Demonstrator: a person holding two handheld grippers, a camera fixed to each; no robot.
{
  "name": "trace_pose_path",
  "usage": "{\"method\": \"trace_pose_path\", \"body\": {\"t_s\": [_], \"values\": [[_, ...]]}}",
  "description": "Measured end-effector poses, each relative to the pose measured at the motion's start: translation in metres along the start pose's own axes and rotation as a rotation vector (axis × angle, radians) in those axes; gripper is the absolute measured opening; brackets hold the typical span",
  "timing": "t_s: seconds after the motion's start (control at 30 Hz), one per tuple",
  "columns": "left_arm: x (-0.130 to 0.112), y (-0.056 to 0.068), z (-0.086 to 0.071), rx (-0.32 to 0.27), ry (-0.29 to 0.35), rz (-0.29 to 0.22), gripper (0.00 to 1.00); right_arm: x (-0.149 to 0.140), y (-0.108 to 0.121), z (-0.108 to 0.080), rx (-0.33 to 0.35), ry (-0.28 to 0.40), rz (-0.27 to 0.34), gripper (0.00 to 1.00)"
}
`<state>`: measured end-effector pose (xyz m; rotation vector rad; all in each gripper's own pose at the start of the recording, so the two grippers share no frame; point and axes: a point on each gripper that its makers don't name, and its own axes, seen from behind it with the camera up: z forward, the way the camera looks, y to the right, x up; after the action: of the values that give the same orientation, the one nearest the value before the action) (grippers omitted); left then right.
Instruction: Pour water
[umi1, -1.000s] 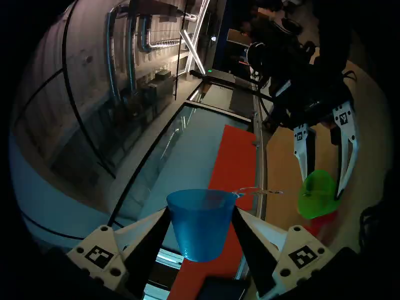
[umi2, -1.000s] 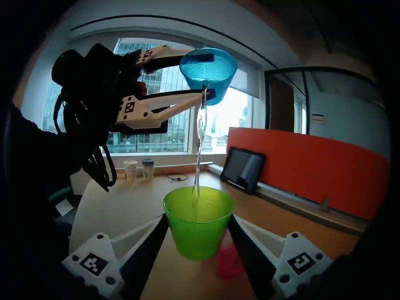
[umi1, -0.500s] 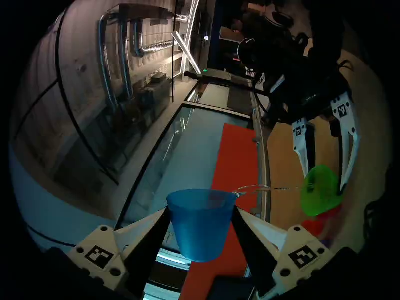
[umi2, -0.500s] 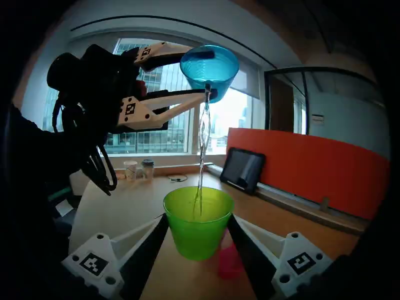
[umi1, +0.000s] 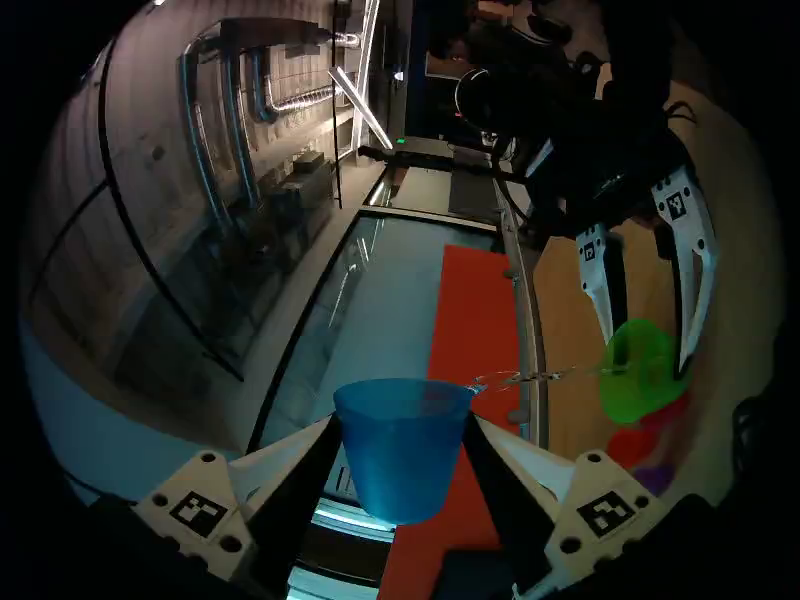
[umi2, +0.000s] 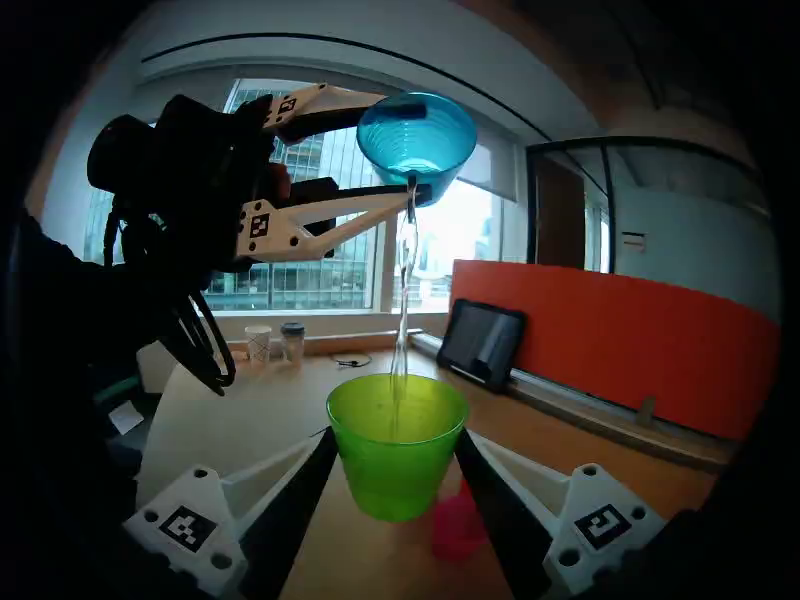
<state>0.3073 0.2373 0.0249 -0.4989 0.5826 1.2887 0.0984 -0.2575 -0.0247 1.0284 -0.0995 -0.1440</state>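
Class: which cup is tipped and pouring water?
The blue cup, tilted up high; the green cup is upright, catching the stream; the pink cup rests on the desk.

A wooden surface (umi2: 250, 410) runs back to a wide window (umi2: 310, 280) with tower blocks beyond. Near the sill two cups stand just beside each other, a white cup (umi2: 258, 343) and a dark-lidded cup (umi2: 292, 342), with a thin cable (umi2: 348, 359) lying near them. A tablet (umi2: 483, 343) stands tilted at the near end of an orange partition (umi2: 640, 340). A blurred pink thing (umi2: 455, 525) sits low on the surface. In the left gripper view, pipes (umi1: 232, 130) run beside a strip light (umi1: 357, 107).
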Motion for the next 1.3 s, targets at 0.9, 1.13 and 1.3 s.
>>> {"method": "trace_pose_path", "body": {"t_s": [0.9, 1.13, 1.3], "values": [[0.005, 0.002, 0.006, -0.003, -0.006, 0.139, 0.85, 0.005, 0.003, 0.001, -0.011, 0.014, 0.001, 0.88], [0.009, 0.005, 0.004, 0.001, -0.007, 0.175, 0.85, 0.005, 0.003, 0.001, -0.014, 0.018, 0.002, 0.88], [0.012, 0.009, 0.002, -0.004, -0.007, 0.197, 0.85, 0.006, 0.004, 0.002, -0.015, 0.02, 0.004, 0.88]]}}
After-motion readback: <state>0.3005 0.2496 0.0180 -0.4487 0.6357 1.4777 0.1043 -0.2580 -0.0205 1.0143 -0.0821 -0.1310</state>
